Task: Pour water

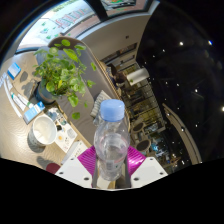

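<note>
Fingers [112, 170] closed on upright clear bottle [111, 140], blue cap up, leafy plant [65, 68] beyond.

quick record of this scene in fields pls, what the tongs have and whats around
tongs: shut on the bottle, pink pads against its two sides
held item: clear plastic water bottle, upright
cap: pale blue cap, on
contents: water level cannot be told
beyond bottle: leafy green plant on a light desk
near plant: small white cup
pouring: not begun, bottle untilted
</note>
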Demonstrator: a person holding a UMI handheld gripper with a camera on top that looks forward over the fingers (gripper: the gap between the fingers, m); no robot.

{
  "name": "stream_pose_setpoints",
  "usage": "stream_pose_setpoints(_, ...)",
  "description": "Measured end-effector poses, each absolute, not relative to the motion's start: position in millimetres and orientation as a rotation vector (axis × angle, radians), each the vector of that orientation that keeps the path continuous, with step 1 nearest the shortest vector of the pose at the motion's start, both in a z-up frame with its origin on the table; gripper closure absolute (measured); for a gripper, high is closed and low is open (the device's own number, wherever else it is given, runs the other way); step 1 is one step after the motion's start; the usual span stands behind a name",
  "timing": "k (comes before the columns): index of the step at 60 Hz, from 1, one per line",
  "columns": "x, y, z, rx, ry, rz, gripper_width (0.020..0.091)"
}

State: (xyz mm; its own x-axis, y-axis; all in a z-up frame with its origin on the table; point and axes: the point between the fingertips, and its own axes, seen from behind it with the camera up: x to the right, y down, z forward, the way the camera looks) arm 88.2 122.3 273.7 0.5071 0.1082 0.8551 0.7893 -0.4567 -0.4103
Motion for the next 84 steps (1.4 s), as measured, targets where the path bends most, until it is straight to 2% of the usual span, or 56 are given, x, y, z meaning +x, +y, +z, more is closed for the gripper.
stream_pose_setpoints(8,100,109,270,-1.994,-0.451,-0.651,0.0721)
stream_pose_setpoints(21,102,89,214,-2.07,-0.161,-0.17,0.0722)
stream_pose_setpoints(35,93,80,137,-2.097,-0.113,0.025,0.0721)
stream_pose_setpoints(54,99,72,74,-2.135,-0.119,0.112,0.0714)
stream_pose_setpoints(84,101,77,81,-2.046,-0.17,0.165,0.0707)
